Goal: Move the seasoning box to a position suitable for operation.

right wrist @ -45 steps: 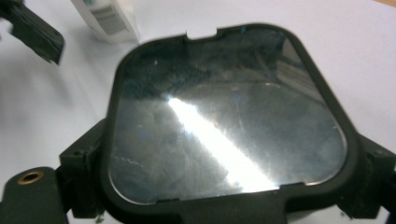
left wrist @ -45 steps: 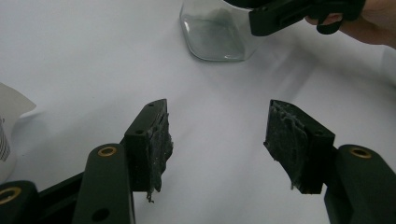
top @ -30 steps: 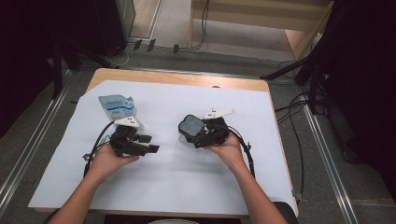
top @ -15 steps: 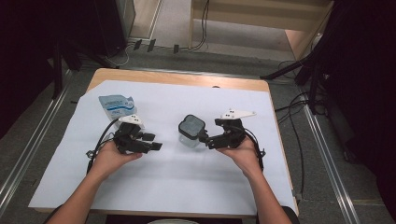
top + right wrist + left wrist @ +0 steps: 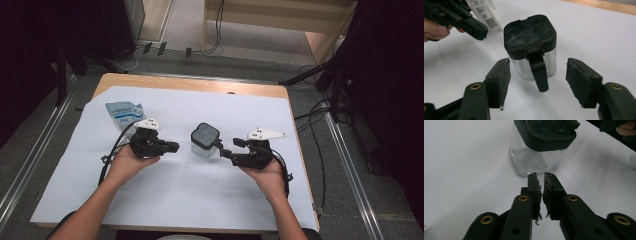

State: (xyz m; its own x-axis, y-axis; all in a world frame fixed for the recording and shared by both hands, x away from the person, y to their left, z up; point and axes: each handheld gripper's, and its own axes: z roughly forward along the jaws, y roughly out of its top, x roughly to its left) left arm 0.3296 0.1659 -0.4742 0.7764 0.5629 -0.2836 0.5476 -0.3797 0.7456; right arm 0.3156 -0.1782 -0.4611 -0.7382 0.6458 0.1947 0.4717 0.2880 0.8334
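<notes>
High view: the clear square glass jar with a black lid point(image 5: 205, 141) is standing upright mid-bench on the white sheet point(image 5: 175, 200), between the left gripper point(image 5: 172, 147) and the right gripper point(image 5: 224, 148).
Left gripper view: its jaws have just been closing and are sitting all but together, gripping nothing, just short of the jar point(image 5: 537, 150).
Right gripper view: the jaws have just been closing but are gaping apart, holding nothing; the jar point(image 5: 531, 46) is keeping its long axis vertical, its black latch tab point(image 5: 538, 72) pointing at them.
Doing it well: I'd be centring the jaws on the glass walls below the lid, clear of the tab.
</notes>
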